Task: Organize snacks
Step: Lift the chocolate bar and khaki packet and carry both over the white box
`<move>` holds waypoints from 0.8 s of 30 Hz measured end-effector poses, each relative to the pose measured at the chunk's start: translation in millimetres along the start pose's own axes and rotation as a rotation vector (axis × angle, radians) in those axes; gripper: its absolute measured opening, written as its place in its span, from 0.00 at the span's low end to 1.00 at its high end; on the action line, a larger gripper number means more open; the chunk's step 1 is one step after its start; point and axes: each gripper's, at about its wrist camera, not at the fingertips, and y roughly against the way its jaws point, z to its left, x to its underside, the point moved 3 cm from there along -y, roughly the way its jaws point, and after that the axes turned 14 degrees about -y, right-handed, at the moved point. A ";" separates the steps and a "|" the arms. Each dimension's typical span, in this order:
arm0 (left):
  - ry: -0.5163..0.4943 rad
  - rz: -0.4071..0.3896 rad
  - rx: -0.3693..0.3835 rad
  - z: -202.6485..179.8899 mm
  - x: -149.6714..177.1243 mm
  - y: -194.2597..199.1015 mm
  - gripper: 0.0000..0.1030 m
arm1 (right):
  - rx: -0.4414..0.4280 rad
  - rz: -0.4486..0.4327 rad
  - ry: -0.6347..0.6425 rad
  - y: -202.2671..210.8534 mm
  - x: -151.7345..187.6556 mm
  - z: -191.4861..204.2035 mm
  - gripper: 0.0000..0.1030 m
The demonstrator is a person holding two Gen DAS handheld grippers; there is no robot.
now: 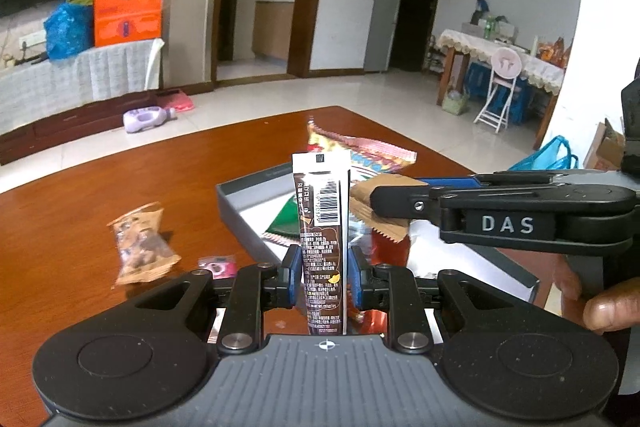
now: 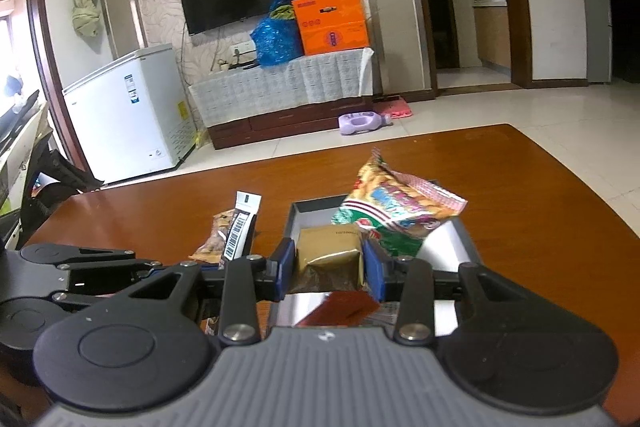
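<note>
The tall, narrow brown stick-shaped snack packet with a white top and barcode [image 1: 322, 223] stands upright between the blue pads of the left gripper [image 1: 322, 277], lifted clear of the glossy reddish-brown wooden bench [image 1: 80, 195] and hanging just in front of the near-left edge of the shallow grey rectangular box [image 1: 236, 211]. The flat tan foil-and-paper snack pouch [image 2: 330, 259] sits clamped in the right gripper [image 2: 330, 267], raised over the grey box's interior.

The stick packet is gripped low on its length, so most of it stands free above the pads; I judge it could tip or slide if the hand swings sharply. The two grippers sit close together, the right one crossing just beside the top of the stick packet in the left wrist view, so a careless move could knock one packet against the other tool. The large crinkled multicoloured biscuit bag [image 2: 400, 207] lies partly over the box's far rim and takes up space; a pouch dropped against it may slide out or end up propped on the wall.

The left gripper is narrowly closed, grasping the stick packet. The right gripper is closed somewhat wider, grasping the tan pouch, pads pressing both its sides.

A clear-fronted brown packet of nuts [image 1: 140, 247] and a small pink wrapped sweet [image 1: 218, 265] lie on the bench left of the box, not yet put away.
</note>
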 end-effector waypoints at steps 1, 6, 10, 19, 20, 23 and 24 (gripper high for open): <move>-0.003 -0.001 0.002 -3.0 -0.4 -1.1 0.24 | 0.004 -0.001 0.000 0.7 0.1 -2.2 0.37; -0.010 -0.001 0.014 -11.9 -3.0 -10.3 0.24 | 0.021 -0.003 -0.007 3.1 -0.3 -9.5 0.37; -0.004 0.004 0.021 -15.3 -4.5 -17.3 0.24 | 0.039 -0.003 -0.009 3.8 -0.5 -14.0 0.37; -0.004 0.023 0.044 -26.1 -6.2 -36.2 0.25 | 0.088 0.013 -0.005 -0.1 1.8 -25.4 0.37; 0.002 0.024 0.045 -27.9 -4.9 -38.6 0.25 | 0.098 0.017 -0.006 -0.6 2.1 -26.8 0.37; 0.013 0.043 0.063 -31.3 -4.1 -48.7 0.25 | 0.120 0.035 -0.015 -3.5 3.4 -33.0 0.37; 0.012 0.053 0.068 -33.2 -3.2 -52.2 0.25 | 0.126 0.039 -0.017 -4.3 4.2 -34.4 0.37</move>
